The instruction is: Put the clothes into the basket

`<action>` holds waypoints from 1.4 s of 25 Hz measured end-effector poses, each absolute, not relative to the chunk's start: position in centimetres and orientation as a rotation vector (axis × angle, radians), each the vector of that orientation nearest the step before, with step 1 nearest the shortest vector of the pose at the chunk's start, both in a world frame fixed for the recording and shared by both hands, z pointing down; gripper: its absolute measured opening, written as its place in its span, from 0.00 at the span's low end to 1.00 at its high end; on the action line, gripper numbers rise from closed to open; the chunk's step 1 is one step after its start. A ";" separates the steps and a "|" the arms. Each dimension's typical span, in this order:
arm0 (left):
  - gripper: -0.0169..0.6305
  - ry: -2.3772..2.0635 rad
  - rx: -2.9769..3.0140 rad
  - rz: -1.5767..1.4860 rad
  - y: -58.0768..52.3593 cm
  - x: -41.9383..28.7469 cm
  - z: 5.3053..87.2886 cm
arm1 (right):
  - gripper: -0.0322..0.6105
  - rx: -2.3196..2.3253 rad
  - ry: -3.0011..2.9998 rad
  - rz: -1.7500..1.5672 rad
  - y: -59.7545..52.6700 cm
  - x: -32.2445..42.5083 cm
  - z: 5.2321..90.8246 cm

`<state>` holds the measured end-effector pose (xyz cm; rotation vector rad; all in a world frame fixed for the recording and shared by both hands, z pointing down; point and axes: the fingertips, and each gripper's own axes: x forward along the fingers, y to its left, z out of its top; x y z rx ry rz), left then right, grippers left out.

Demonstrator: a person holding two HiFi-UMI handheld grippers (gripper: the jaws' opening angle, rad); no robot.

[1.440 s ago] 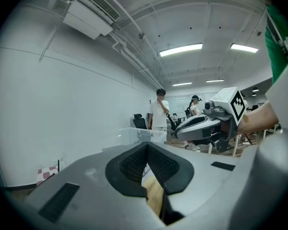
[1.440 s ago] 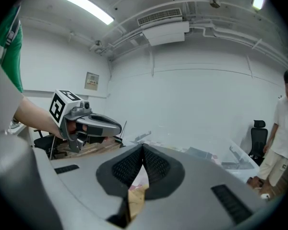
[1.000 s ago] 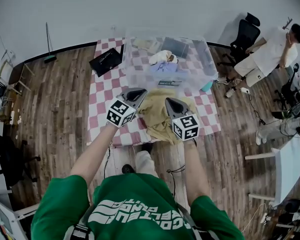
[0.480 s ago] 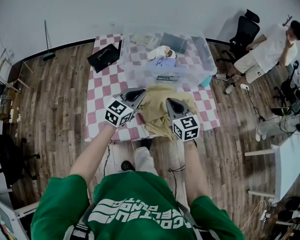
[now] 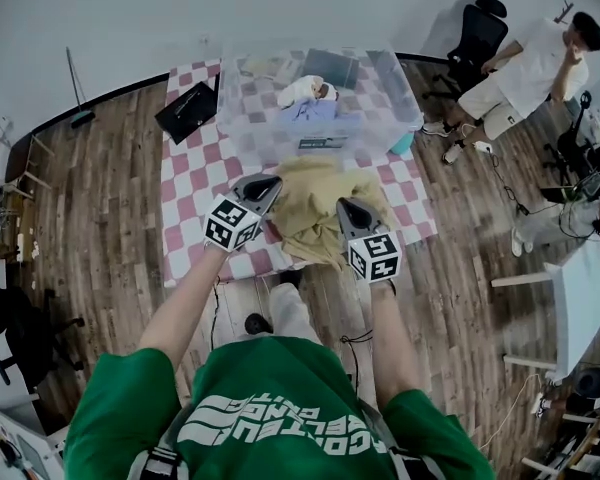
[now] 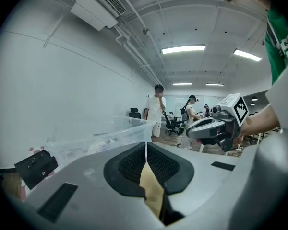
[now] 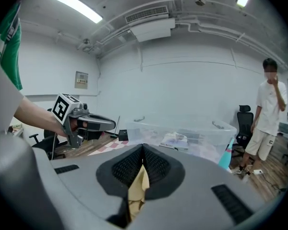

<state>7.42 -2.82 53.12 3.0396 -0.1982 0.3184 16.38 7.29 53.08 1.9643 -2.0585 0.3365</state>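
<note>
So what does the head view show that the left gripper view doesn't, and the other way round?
Only the head view: the whole yellow garment stretched between the two grippers at the table's edge, and a broom against the wall. Only the left gripper view: the left gripper seen close up, its jaws shut on a fold of that yellow cloth, and the ceiling lights. Both: the clear plastic bin, the right gripper and a bystander in white.

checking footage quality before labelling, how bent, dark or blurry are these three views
Head view: strong fisheye, straight edges bow, evenly lit, clear bin sharp. Left gripper view: black round vignette, ceiling strip lights glare. Right gripper view: same vignette, close-up yellow cloth slightly soft.
</note>
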 end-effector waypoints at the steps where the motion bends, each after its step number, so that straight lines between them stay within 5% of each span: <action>1: 0.03 -0.181 3.034 0.337 -2.8 7.8 53.8 | 0.06 1.979 -2.036 0.353 7.6 17.0 53.7; 10: 0.04 -0.007 2.975 0.477 -2.2 12.4 59.0 | 0.07 2.079 -1.824 0.486 11.2 22.7 59.1; 15: 0.29 0.140 2.915 0.620 -1.3 14.7 62.7 | 0.07 2.183 -1.691 0.588 13.9 25.2 62.1; 16: 0.32 0.158 2.914 0.647 -1.3 15.1 63.4 | 0.10 2.208 -1.673 0.619 14.4 25.7 62.6; 18: 0.37 0.189 2.910 0.696 -1.3 15.8 64.6 | 0.32 2.243 -1.646 0.692 15.1 26.4 63.8; 21: 0.44 0.237 2.899 0.768 -1.2 16.6 66.6 | 0.43 2.262 -1.599 0.755 15.9 27.1 65.6; 35: 0.64 0.343 2.755 1.052 -3.2 19.0 76.0 | 0.59 2.156 -1.500 1.148 15.0 29.1 76.4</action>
